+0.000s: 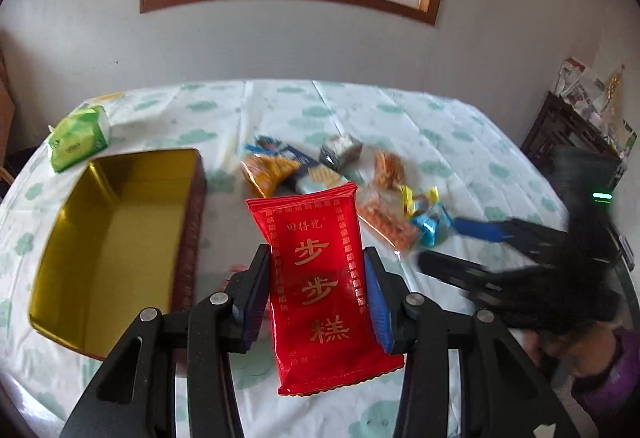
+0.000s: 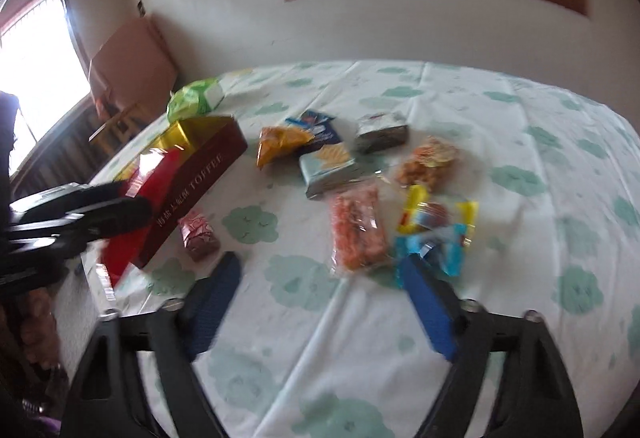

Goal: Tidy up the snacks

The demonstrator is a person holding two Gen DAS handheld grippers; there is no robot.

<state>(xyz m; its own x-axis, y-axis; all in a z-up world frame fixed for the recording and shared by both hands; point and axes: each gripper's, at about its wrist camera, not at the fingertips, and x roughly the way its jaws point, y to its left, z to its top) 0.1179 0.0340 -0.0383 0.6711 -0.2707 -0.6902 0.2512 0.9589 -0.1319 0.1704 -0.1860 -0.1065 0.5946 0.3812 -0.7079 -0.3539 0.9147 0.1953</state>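
Your left tool (image 1: 316, 294) is closed on a red snack packet (image 1: 320, 286), its blue pads pressing the packet's two long edges. The packet stands lengthwise along the tool's line, top end pointing away from you, and is clear of the table (image 1: 360, 109).

The relation that governs the next move: the open toffee tin (image 1: 116, 234), gold inside and empty as far as can be seen, lies to the left of the held packet and just beside it. Its long axis runs roughly parallel to the packet's. In my judgement a sideways carry to the left would bring the packet over the tin with little turning needed. The left hand is plainly the nearer one to the tin.

Your right tool (image 2: 320, 278) stands partly open with nothing between its pads. It hangs above the table just short of the loose snacks. A blue-wrapped sweet (image 2: 440, 246) lies at its right fingertip; whether they touch cannot be told through the blur. An orange clear-wrapped snack pack (image 2: 358, 230) lies just ahead, between the fingers' lines, its long axis pointing away from you.

A small pink-wrapped sweet (image 2: 198, 234) sits beside the tin's near wall, left of the right tool.
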